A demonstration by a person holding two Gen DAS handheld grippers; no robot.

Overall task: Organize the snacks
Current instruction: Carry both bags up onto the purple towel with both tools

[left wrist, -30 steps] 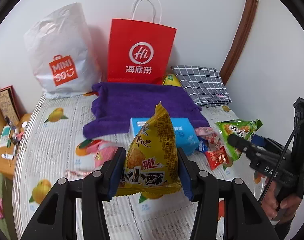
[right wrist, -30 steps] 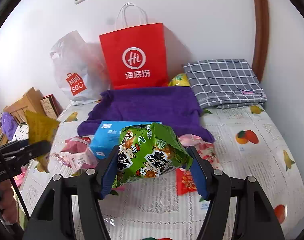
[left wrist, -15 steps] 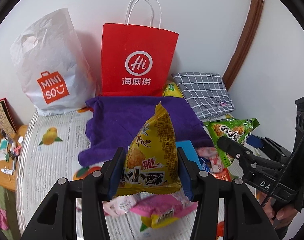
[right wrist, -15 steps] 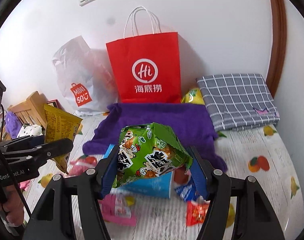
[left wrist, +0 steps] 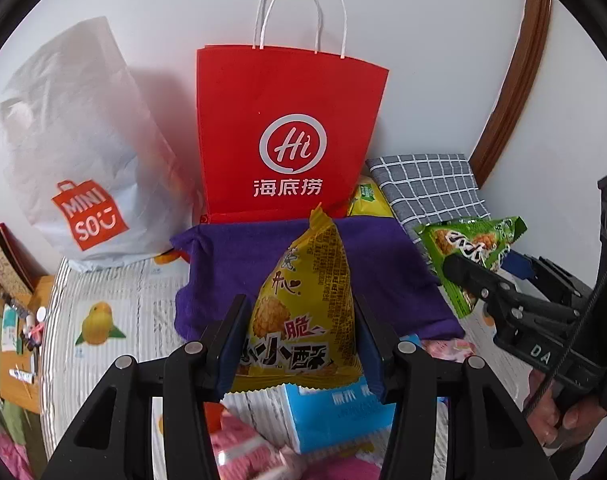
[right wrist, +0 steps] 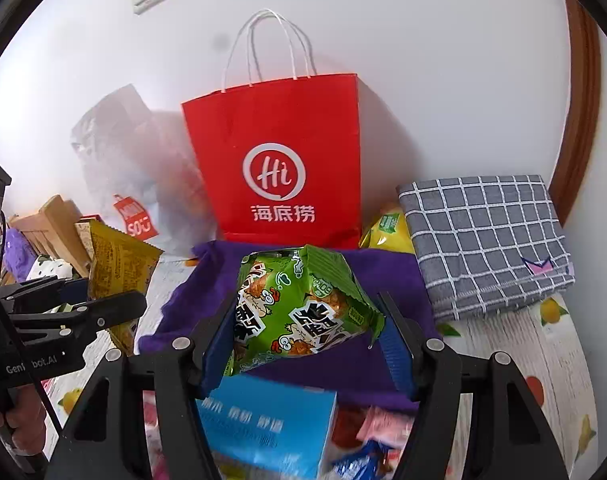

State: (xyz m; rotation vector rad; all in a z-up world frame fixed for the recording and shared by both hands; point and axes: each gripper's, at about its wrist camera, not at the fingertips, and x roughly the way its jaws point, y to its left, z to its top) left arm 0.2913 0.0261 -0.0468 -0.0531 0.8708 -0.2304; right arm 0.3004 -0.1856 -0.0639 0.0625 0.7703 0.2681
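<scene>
We carry snacks bagward: left tool [left wrist: 299, 344] clamps yellow packet [left wrist: 307, 312], right tool [right wrist: 303, 336] clamps green packet [right wrist: 299, 308], facing red bag [right wrist: 279, 160].

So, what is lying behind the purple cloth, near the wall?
Behind the purple cloth stands the red paper bag, upright against the wall. Beside it a yellow packet peeks out, mostly covered. The bag's inside cannot be seen.

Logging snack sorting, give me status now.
Left tongs shut on yellow snack bag. Right tongs shut on green snack bag. Red paper bag ahead, nothing blocking.
</scene>
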